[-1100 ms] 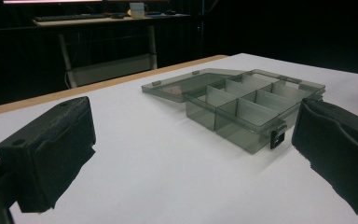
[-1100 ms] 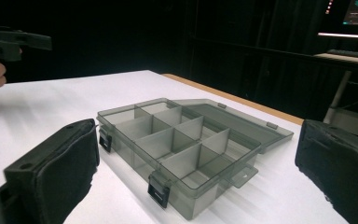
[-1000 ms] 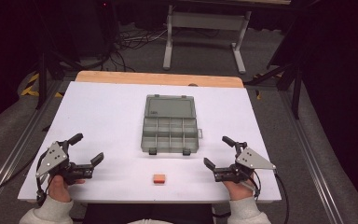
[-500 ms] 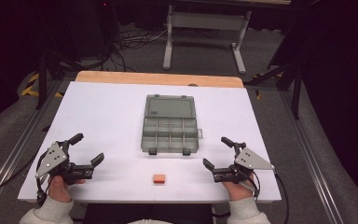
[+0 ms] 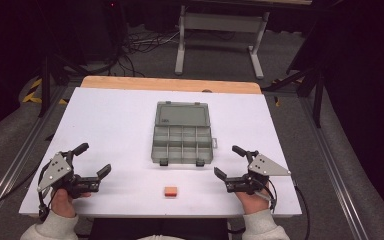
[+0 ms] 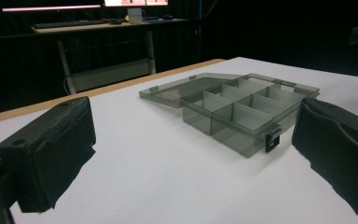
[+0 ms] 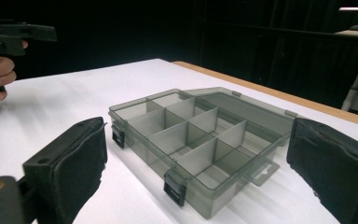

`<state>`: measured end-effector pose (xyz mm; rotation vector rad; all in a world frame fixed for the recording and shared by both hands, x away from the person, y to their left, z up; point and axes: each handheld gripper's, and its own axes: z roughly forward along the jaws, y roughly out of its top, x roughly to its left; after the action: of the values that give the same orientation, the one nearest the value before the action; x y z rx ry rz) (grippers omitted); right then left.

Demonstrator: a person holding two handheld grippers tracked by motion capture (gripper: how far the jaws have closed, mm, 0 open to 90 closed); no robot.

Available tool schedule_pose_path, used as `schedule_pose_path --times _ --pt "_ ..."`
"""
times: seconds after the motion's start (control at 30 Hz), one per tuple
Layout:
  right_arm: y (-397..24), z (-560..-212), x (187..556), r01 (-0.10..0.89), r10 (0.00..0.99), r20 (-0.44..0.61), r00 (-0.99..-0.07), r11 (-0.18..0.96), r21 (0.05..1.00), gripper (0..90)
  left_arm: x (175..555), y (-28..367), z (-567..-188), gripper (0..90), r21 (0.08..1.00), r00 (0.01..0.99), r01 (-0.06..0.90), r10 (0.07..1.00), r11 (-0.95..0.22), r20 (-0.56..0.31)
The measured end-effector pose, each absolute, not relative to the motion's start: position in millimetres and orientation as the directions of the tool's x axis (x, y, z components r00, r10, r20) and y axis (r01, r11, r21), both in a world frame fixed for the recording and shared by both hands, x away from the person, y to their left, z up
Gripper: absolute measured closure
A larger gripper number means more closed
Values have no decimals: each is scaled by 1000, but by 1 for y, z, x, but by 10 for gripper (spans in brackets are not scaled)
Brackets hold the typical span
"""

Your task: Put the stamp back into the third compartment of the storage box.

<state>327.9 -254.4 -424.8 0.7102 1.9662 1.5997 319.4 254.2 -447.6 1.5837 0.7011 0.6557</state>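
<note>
I see the clear box [image 5: 182,132] lying open on the white table [image 5: 110,120]. My left gripper [image 5: 94,161] and right gripper [image 5: 227,162] have jaws wide apart, holding nothing.

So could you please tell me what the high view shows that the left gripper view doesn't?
The high view alone takes in the small orange block near the table's front edge, both hands, and both open grippers, left and right. The left gripper view alone shows a far desk with a keyboard. Both share the white table and the open, empty grey compartment box.

Compartment box [image 5: 183,134] mid-table [image 5: 105,115]; small block [image 5: 170,191] before it, near edge
</note>
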Motion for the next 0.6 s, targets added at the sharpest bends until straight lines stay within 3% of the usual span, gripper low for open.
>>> schedule_pose_path --times 0.6 --pt "-221 -407 341 93 605 -75 -792 241 966 99 319 256 -448 4 993 655 71 756 -97 27"
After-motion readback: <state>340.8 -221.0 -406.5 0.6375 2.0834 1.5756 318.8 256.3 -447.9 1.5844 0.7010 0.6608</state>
